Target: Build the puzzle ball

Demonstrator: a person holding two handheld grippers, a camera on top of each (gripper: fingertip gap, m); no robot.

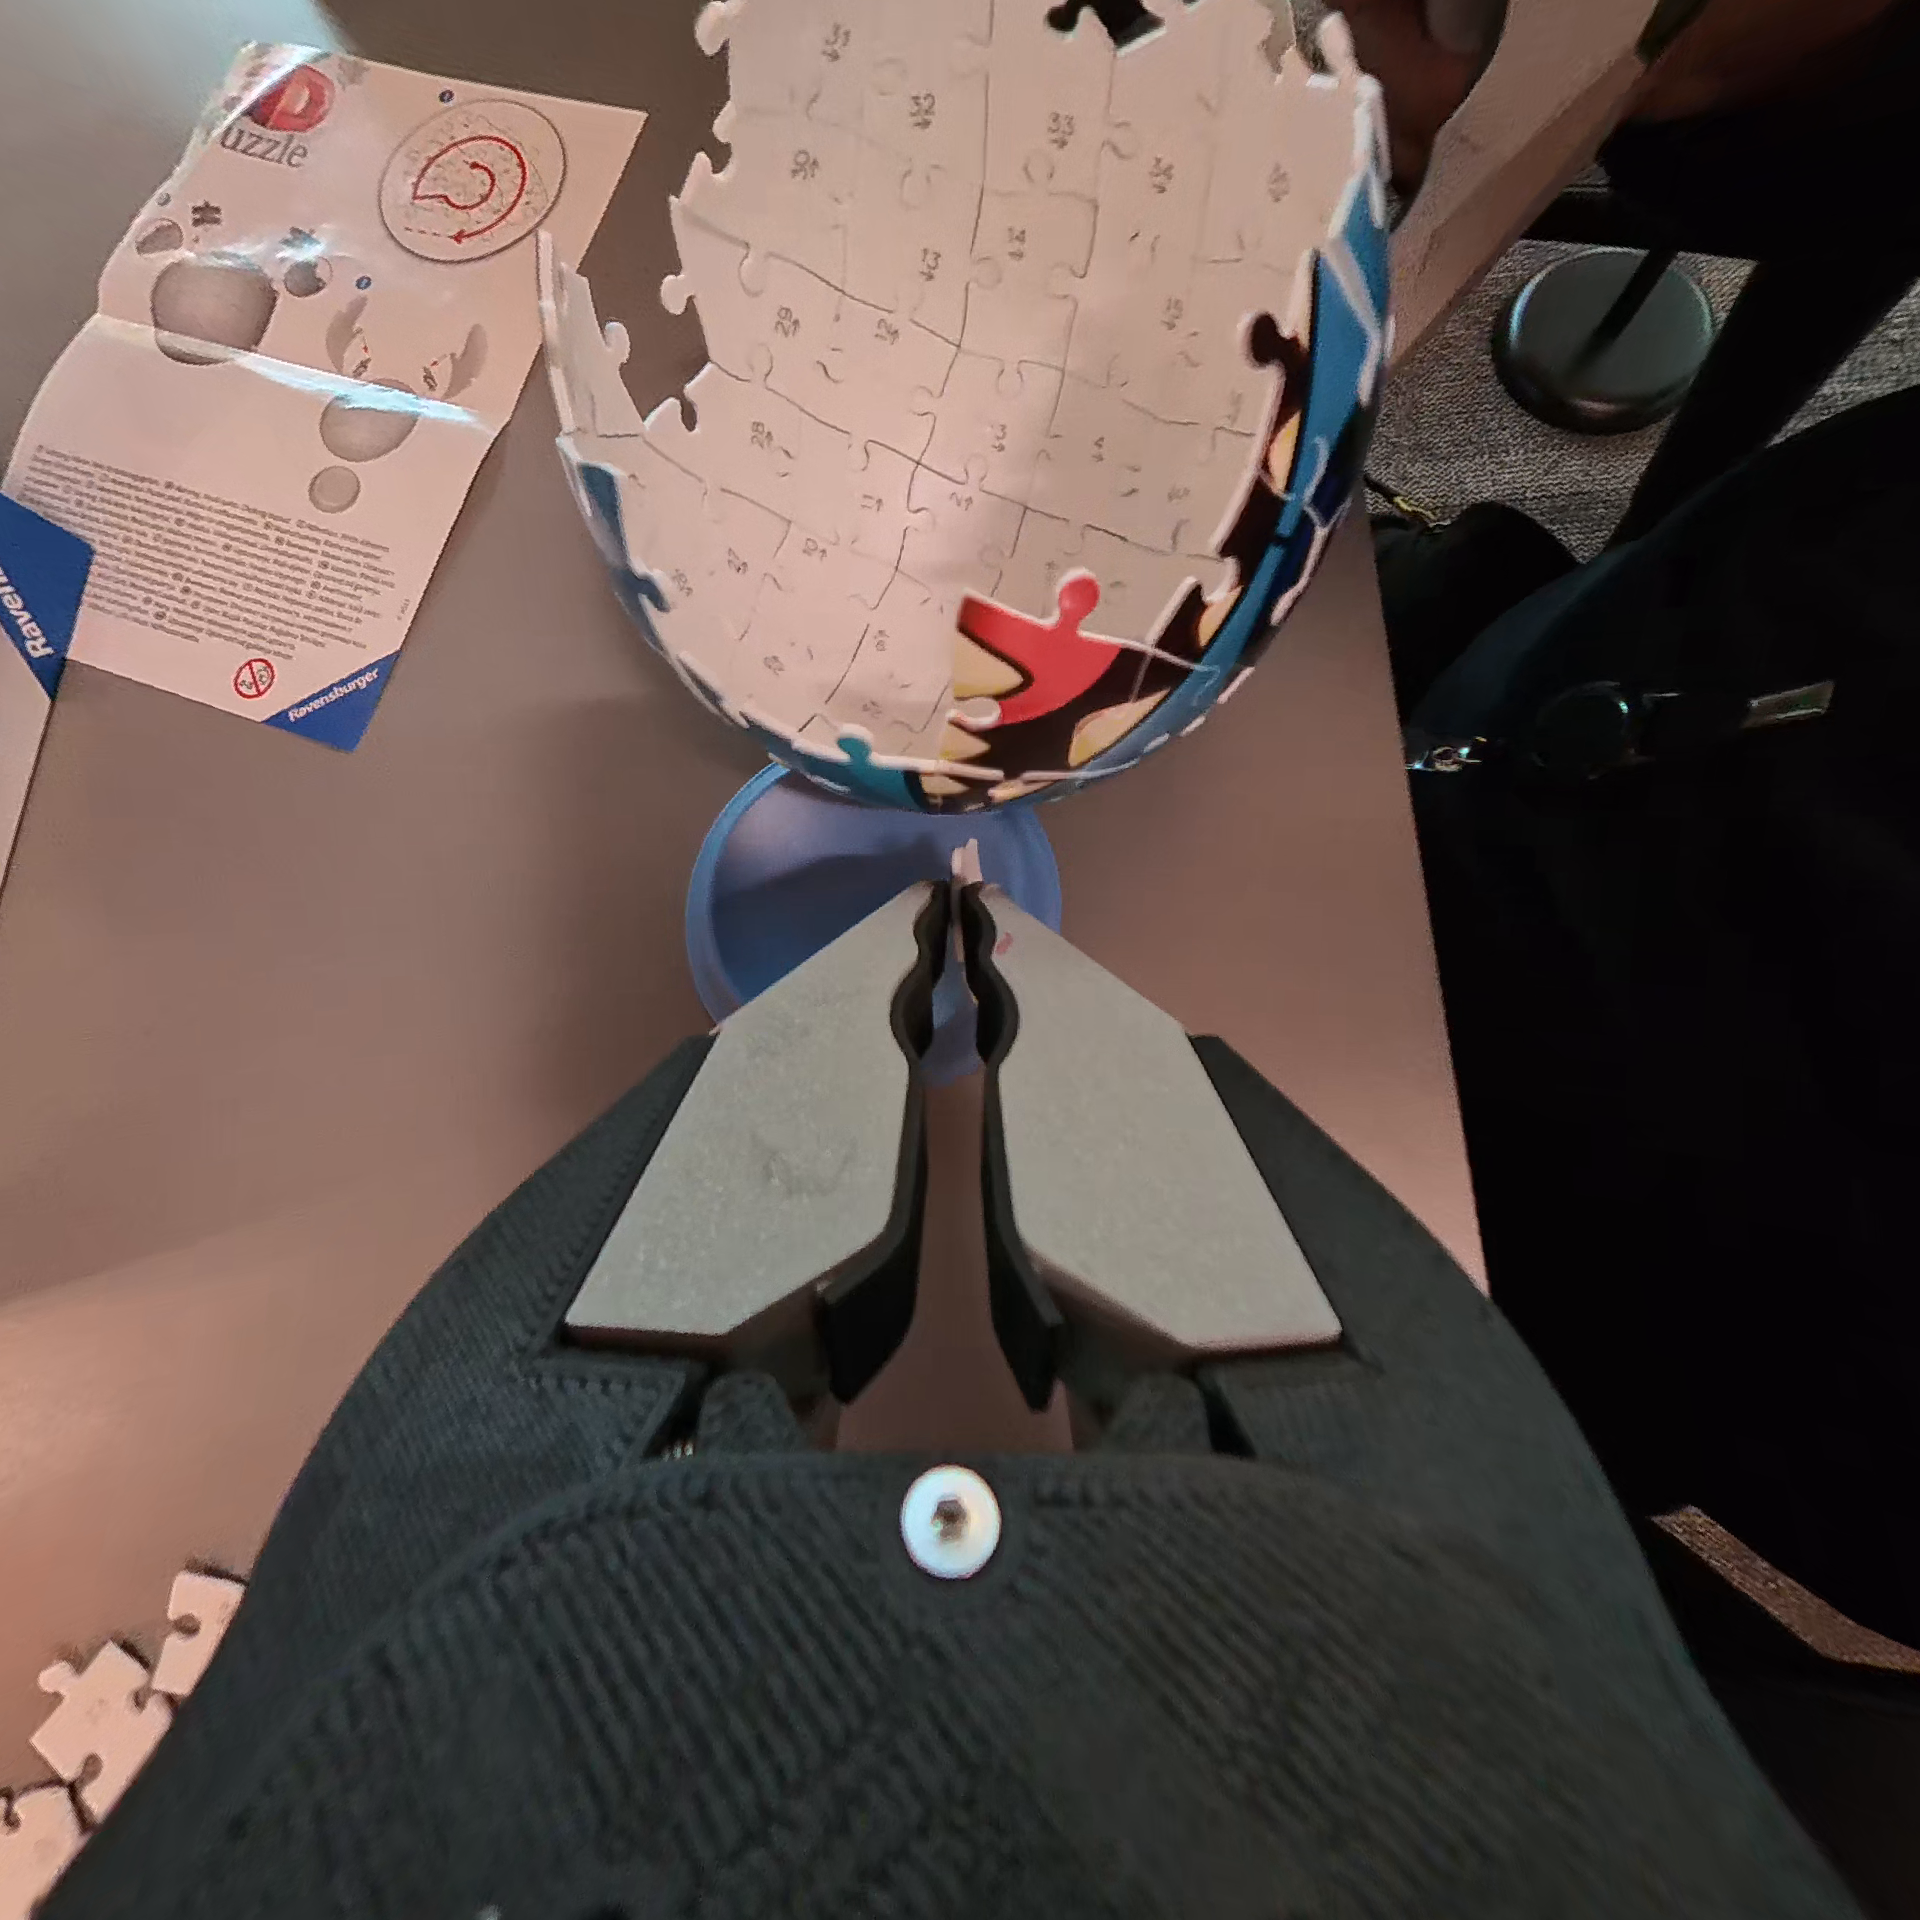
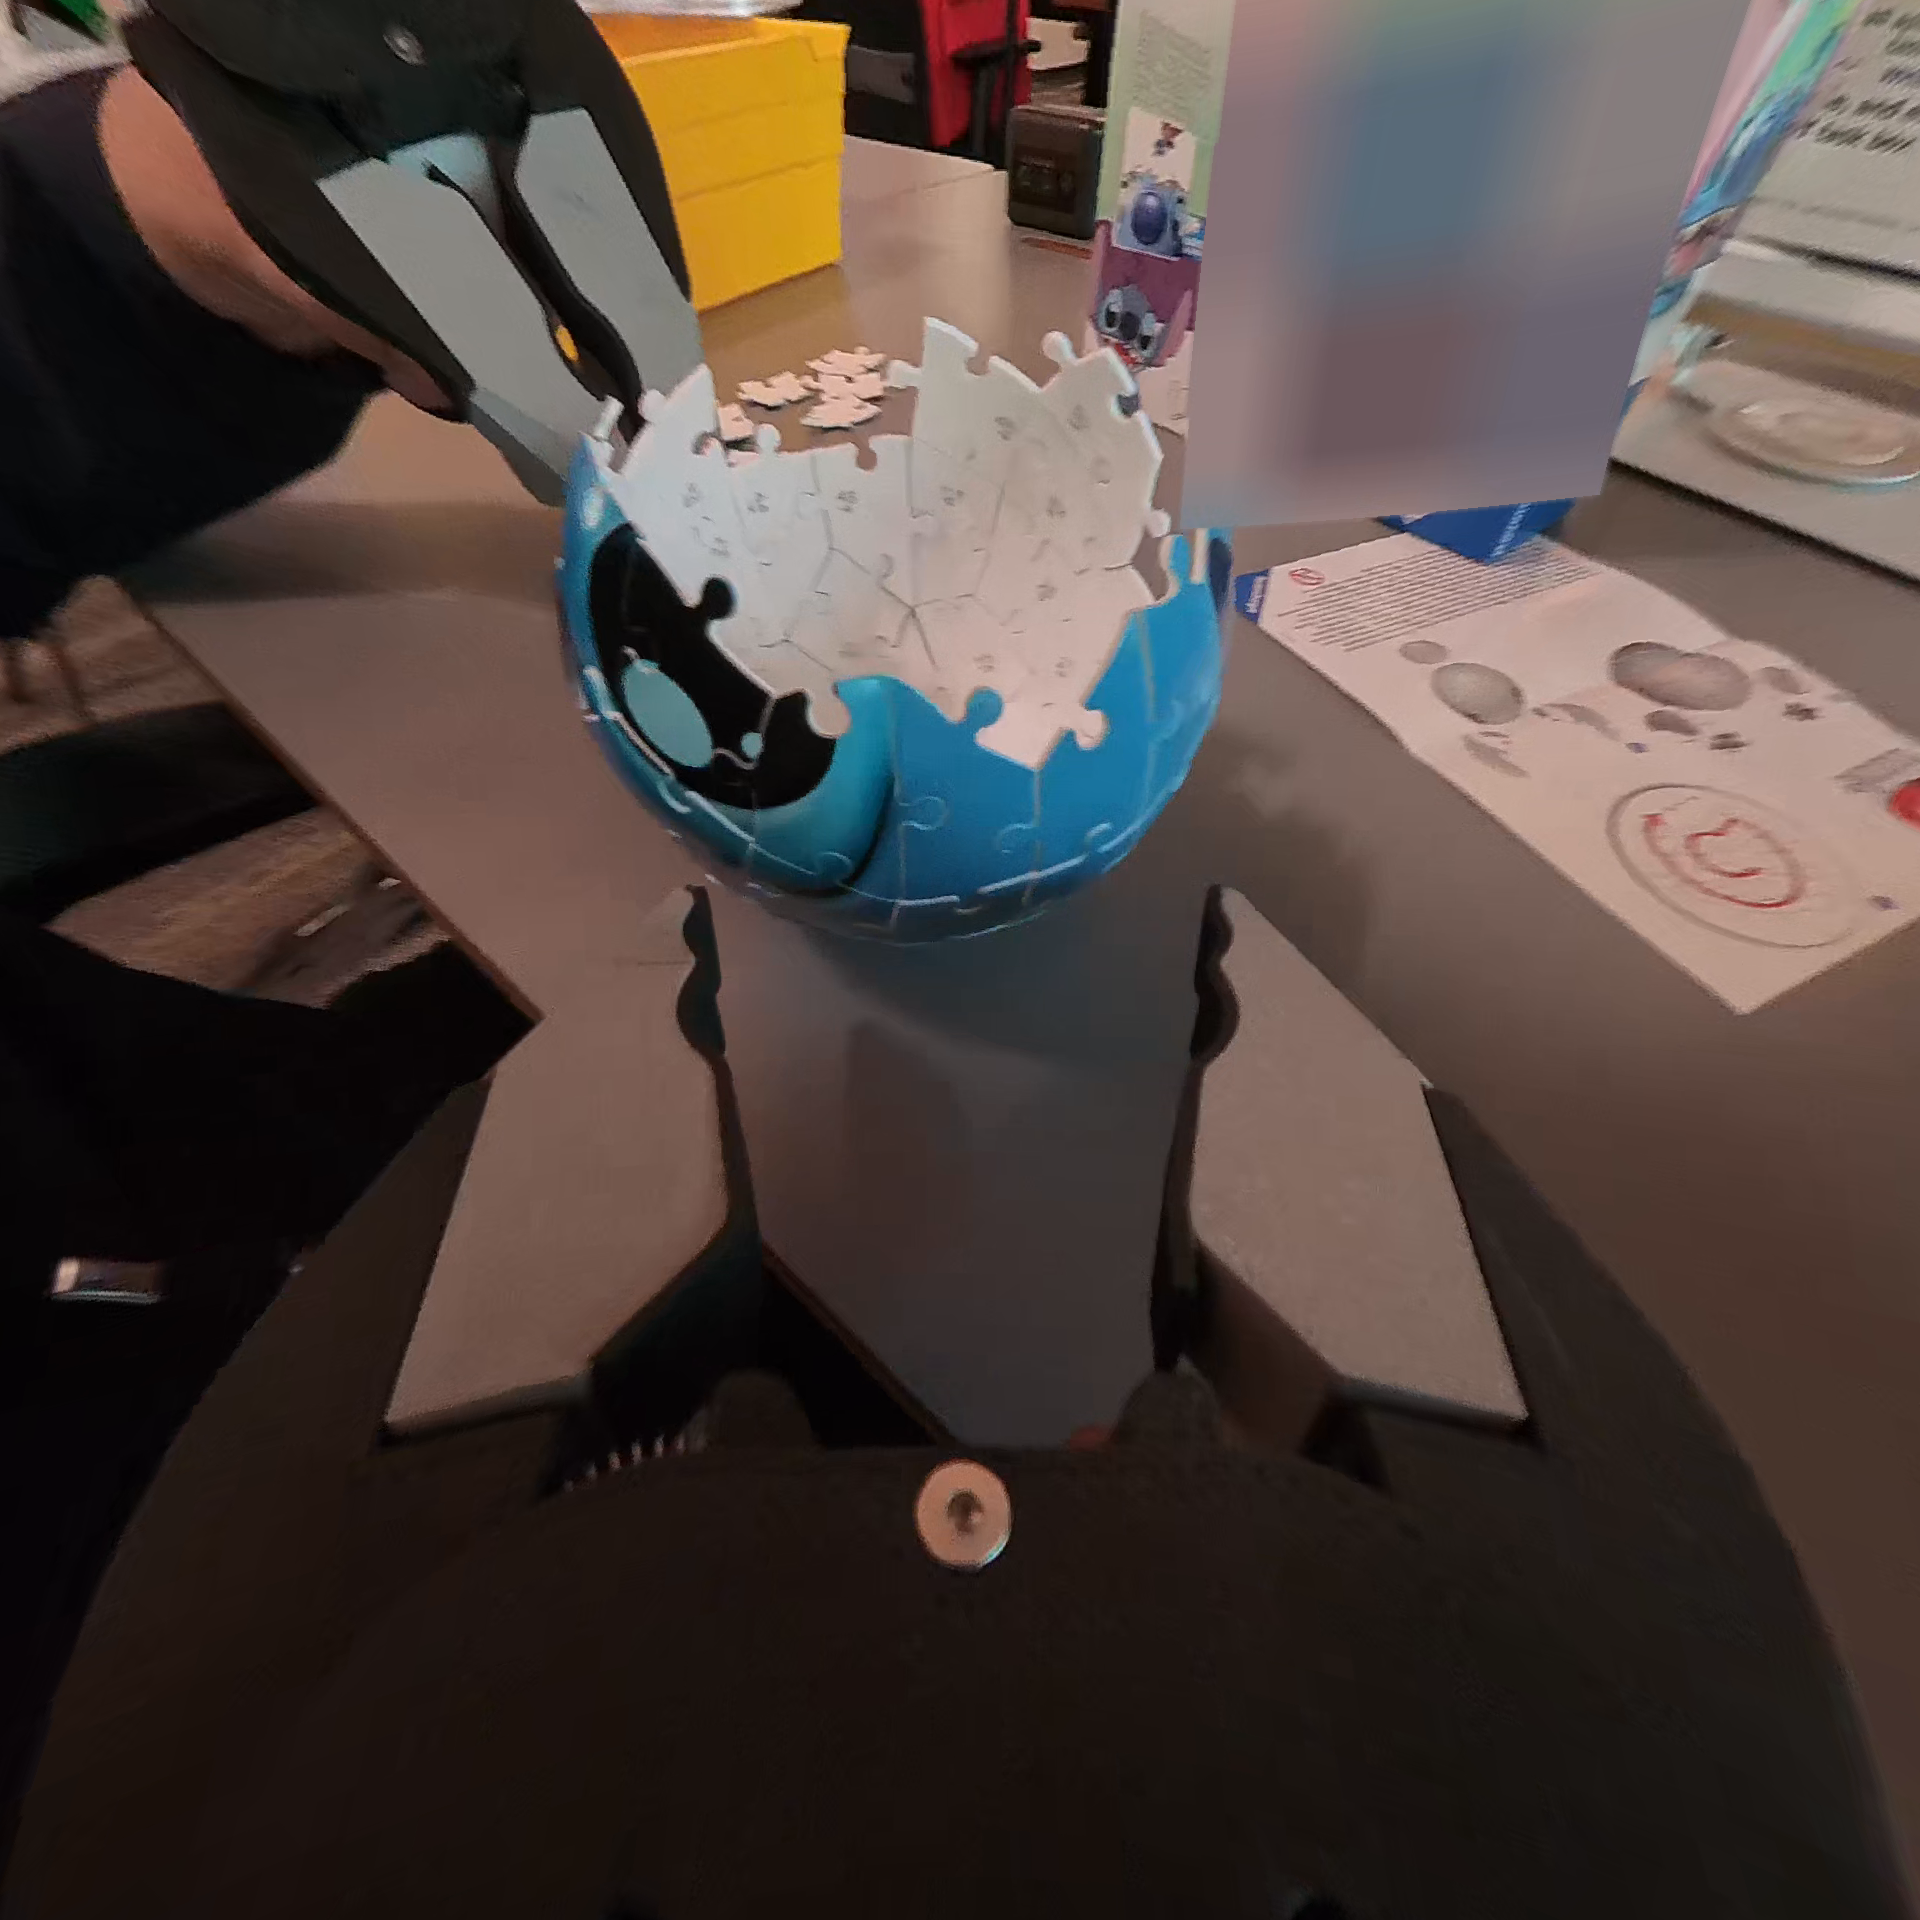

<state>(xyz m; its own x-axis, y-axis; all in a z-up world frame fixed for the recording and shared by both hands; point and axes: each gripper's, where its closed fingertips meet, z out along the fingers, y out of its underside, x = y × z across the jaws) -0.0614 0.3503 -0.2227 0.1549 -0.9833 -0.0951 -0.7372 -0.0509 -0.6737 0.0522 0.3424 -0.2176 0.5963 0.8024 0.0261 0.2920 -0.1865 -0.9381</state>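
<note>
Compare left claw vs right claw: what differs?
Left claw is shut; right claw is wide open. Left claw pinches the white rim of the puzzle ball; right claw holds nothing. Both have grey fingers with black pads and point at the ball.

Brown table [image 1: 312, 987] over grey carpet [image 1: 1455, 436]; yellow bins [image 2: 748, 156] behind.

puzzle ball [image 1: 966, 416]: top cut off | stand [image 1: 790, 914]: partly hidden | loose pieces [image 1: 94, 1714]: cropped
</note>
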